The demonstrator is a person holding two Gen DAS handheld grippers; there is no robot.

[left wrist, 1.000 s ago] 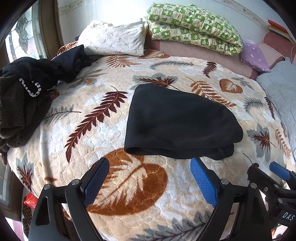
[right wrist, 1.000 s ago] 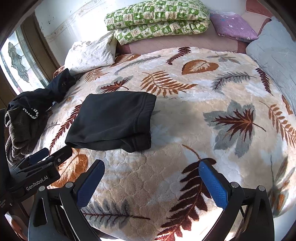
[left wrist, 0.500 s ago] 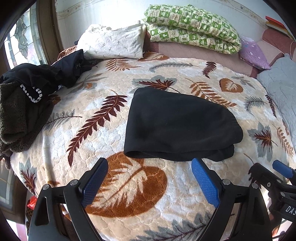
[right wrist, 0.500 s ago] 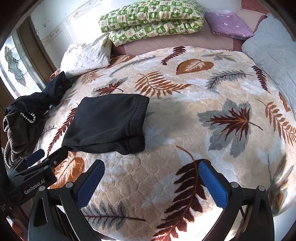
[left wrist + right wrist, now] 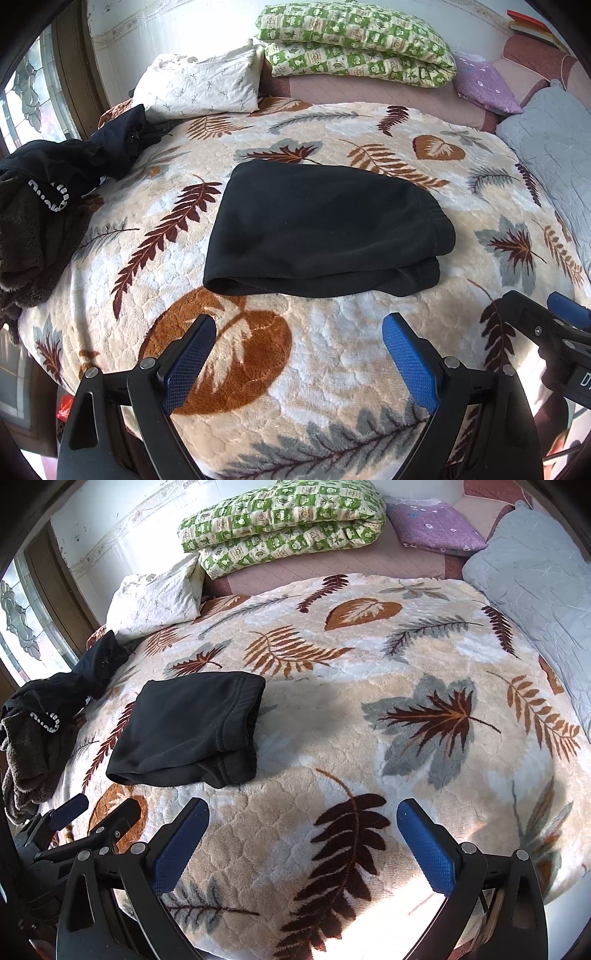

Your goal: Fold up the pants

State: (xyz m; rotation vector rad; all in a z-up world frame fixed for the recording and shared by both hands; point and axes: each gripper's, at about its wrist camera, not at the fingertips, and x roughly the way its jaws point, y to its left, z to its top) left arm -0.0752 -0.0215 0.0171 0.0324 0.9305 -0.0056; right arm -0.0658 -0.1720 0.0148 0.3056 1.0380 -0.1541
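Note:
The black pants (image 5: 325, 229) lie folded into a flat rectangle on the leaf-patterned blanket (image 5: 332, 350), waistband to the right. They also show at the left of the right wrist view (image 5: 192, 731). My left gripper (image 5: 299, 328) is open and empty, held above the blanket just in front of the pants' near edge. My right gripper (image 5: 303, 812) is open and empty, over bare blanket to the right of the pants. Neither touches the pants. The right gripper's tip shows at the right edge of the left wrist view (image 5: 546, 321).
A pile of dark clothes (image 5: 44, 192) lies at the blanket's left edge. A white pillow (image 5: 199, 85), green patterned pillows (image 5: 354, 40), a purple cushion (image 5: 484, 88) and a grey quilt (image 5: 554, 140) line the back and right. A window (image 5: 33, 92) is at left.
Both grippers have drawn back slightly and risen, staying open. The pants have not moved.

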